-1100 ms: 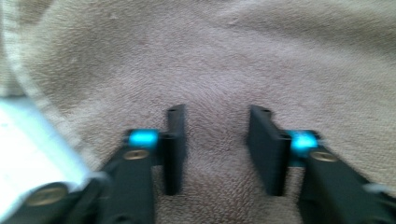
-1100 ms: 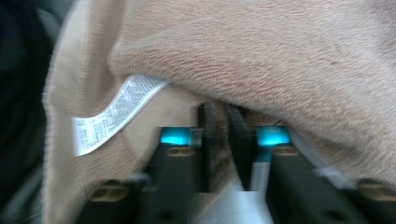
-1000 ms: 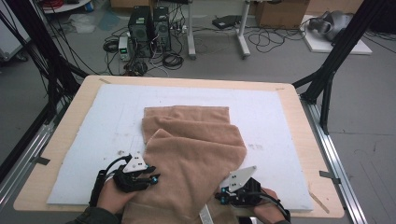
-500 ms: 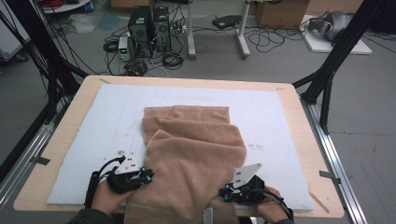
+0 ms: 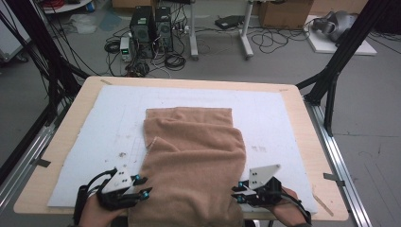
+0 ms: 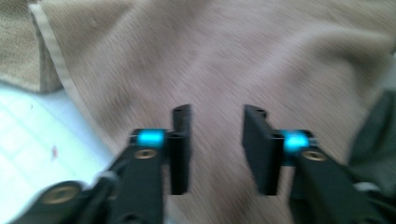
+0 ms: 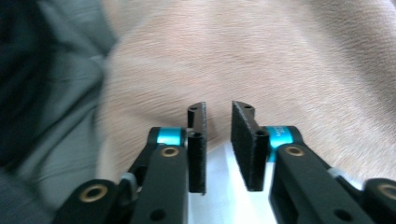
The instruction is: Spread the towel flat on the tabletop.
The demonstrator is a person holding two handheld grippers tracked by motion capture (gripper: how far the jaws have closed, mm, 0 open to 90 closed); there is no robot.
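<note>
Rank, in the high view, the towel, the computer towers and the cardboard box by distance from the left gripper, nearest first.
Measured from the left gripper:
1. Towel: right beside it, spread over the table's middle and near edge.
2. Computer towers: on the floor beyond the table's far edge, slightly left.
3. Cardboard box: on the floor at the far right.

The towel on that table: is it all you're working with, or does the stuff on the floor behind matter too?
In use:
tan towel
left claw, open
right claw, open
white mat

Just lying about:
computer towers
floor cables
cardboard box
</note>
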